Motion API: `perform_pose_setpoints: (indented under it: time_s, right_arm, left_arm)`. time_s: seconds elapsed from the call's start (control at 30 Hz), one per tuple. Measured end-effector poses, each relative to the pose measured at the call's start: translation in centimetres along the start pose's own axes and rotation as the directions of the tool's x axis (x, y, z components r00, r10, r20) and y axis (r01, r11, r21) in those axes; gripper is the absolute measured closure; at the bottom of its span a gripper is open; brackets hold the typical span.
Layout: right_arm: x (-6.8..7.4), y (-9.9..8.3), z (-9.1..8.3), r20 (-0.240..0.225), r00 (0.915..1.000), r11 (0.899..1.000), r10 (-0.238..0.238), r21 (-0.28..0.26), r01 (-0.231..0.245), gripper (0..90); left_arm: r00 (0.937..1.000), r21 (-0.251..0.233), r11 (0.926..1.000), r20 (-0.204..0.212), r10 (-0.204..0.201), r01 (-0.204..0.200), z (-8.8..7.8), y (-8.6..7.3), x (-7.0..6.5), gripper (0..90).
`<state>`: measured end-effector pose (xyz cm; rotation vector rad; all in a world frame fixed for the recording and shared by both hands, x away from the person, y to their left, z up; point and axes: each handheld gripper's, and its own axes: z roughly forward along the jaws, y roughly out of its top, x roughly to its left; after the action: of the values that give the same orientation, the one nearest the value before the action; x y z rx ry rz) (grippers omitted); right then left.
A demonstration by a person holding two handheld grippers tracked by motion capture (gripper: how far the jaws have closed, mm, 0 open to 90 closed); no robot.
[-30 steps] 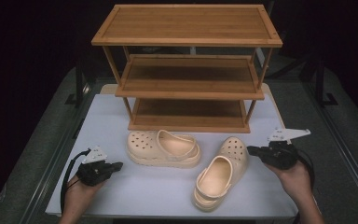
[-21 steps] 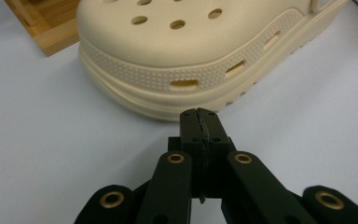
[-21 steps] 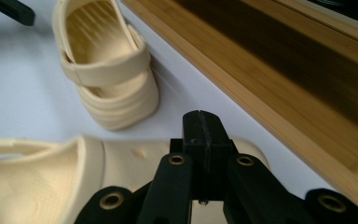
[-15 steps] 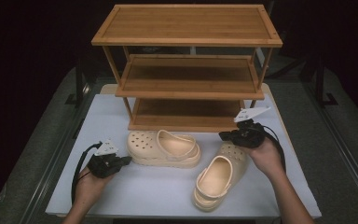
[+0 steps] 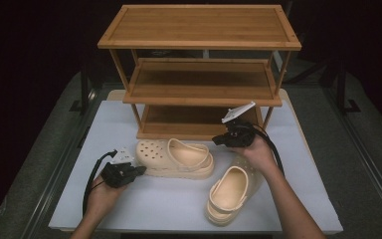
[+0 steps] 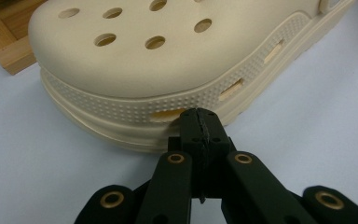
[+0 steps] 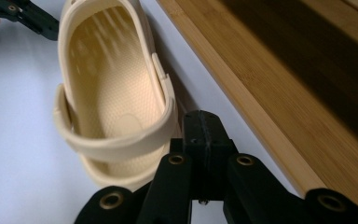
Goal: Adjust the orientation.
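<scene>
A: The clog (image 5: 176, 158) lying on its side is seen in the high view just in front of the wooden rack (image 5: 199, 74), its toe towards the left gripper (image 5: 138, 171). A second clog (image 5: 231, 189) is set sole-down nearer the person, in front of the rack's right end. All three rack shelves are seen bare.

B: And the grippers there?

A: The left gripper is held at the toe of the first clog, jaws pressed together with nothing gripped. The right gripper (image 5: 217, 141) is held at that clog's heel, close to the rack's bottom shelf, also closed and empty.

B: In the left gripper view?

A: The left gripper (image 6: 199, 114) is seen with both jaws closed tight, their tips just at the clog's (image 6: 168, 60) dotted sole edge; whether contact is made cannot be told. A corner of the rack (image 6: 4, 44) is seen behind the toe.

B: The right gripper view?

A: The right gripper (image 7: 204, 116) is shut, empty, beside the heel strap of the clog (image 7: 116, 93). The rack (image 7: 279, 93) runs alongside, and the left gripper (image 7: 51, 29) is seen at the clog's far end.
</scene>
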<state>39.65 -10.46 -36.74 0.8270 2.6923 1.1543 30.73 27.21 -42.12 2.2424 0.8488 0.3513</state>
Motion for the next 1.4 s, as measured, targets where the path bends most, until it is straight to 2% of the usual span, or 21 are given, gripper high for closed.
perform_pose_setpoints:
  time_s: [0.1,0.2,0.43,0.6,0.7,0.87,0.93,1.03,1.4]
  right_arm:
    - [-0.3,0.4,0.7,-0.013,0.9999,1.000,0.000,0.007,0.000,90.0]
    - [-0.5,0.9,2.1,-0.045,0.9990,0.999,0.002,0.033,0.000,90.0]
    - [-0.1,1.0,3.3,-0.076,0.9971,0.997,-0.005,0.080,0.011,90.0]
    - [0.0,0.9,3.2,-0.086,0.9962,0.996,-0.010,0.086,0.018,90.0]
    - [0.1,0.9,3.0,-0.094,0.9955,0.995,-0.015,0.092,0.024,90.0]
    - [0.3,0.7,2.7,-0.107,0.9941,0.994,-0.022,0.101,0.033,90.0]
    - [0.4,0.6,2.6,-0.119,0.9927,0.994,-0.017,0.103,0.029,90.0]
    - [0.6,0.6,2.7,-0.137,0.9899,0.993,-0.035,0.103,0.049,90.0]
    - [1.2,0.6,2.6,-0.181,0.9816,0.993,-0.060,0.090,0.078,90.0]
  left_arm:
    - [1.0000,-0.001,1.0000,0.001,-0.002,0.002,0.0,0.0,0.0,90.0]
    - [1.0000,0.000,1.0000,0.003,-0.002,0.002,0.0,0.0,0.0,90.0]
    - [1.0000,-0.002,1.0000,0.002,-0.001,0.001,0.1,0.0,0.1,90.0]
    - [1.0000,-0.001,1.0000,-0.003,0.000,0.000,0.3,0.2,0.3,90.0]
    - [0.9998,0.009,0.9999,-0.021,0.007,-0.007,0.6,0.7,0.5,90.0]
    - [0.9993,0.004,1.0000,-0.036,-0.006,0.007,1.2,1.2,1.1,90.0]
    - [0.9992,0.001,0.9999,-0.036,-0.017,0.017,1.3,1.2,1.4,90.0]
    - [0.9991,-0.001,0.9997,-0.036,-0.024,0.024,1.3,1.1,1.6,90.0]
    - [0.9985,0.003,0.9998,-0.051,-0.022,0.022,1.3,1.1,1.7,90.0]
